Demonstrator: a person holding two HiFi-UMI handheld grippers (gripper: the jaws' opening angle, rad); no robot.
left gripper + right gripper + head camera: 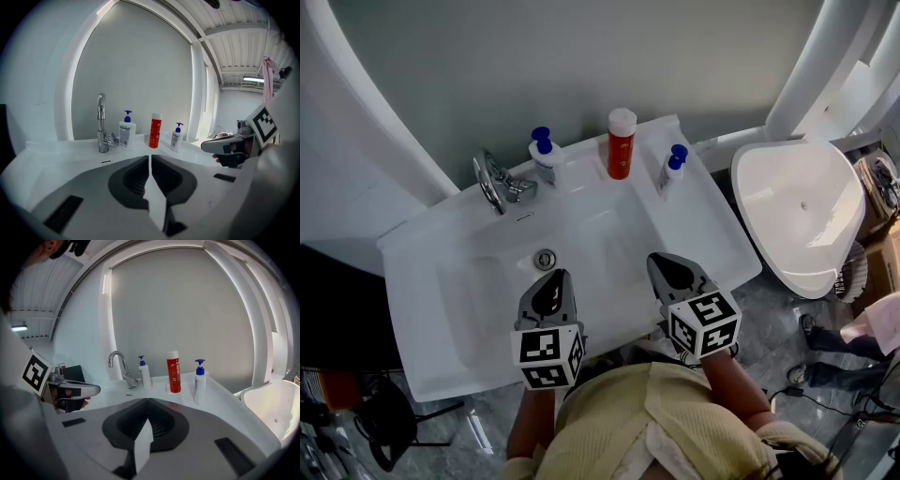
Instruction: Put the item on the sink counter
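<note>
Shirt (675,422): your yellow top fills the bottom of the head view, cut off by the frame. It hides the near rim of the sink (712,239) between your arms.
Cubes (548,354): 2 marker cubes cover both your hands in the head view, so only forearms show behind them.
Left claw (555,279): jaws pressed together with nothing held. It hangs over the basin, just on your side of the drain (545,259).
Right claw (667,265): jaws closed tight and empty too. It is over the basin's right slope, level with the left one.
Red bottle (621,145): upright on the sink's back ledge, white cap on, well apart from both claws. Its label is too small to read.
Left pump (546,157): blue-topped bottle on the same ledge, left of the red bottle.
Right pump (672,169): blue-topped bottle to the right of the red bottle.
Item: the views do not say which of these 3 is meant; all 3 stand on the counter.
Tap (497,181): chrome, at the back left, just beside the left pump.
Between: the open basin lies between your claws and the ledge.
Bowl (787,225): white, just beside the sink's right end.
Right edge: shoes (814,330), pink cloth (881,323) and boxes (874,187), all cut off by the frame.
Bottom left: a dark frame (384,422), too dim to identify.
</note>
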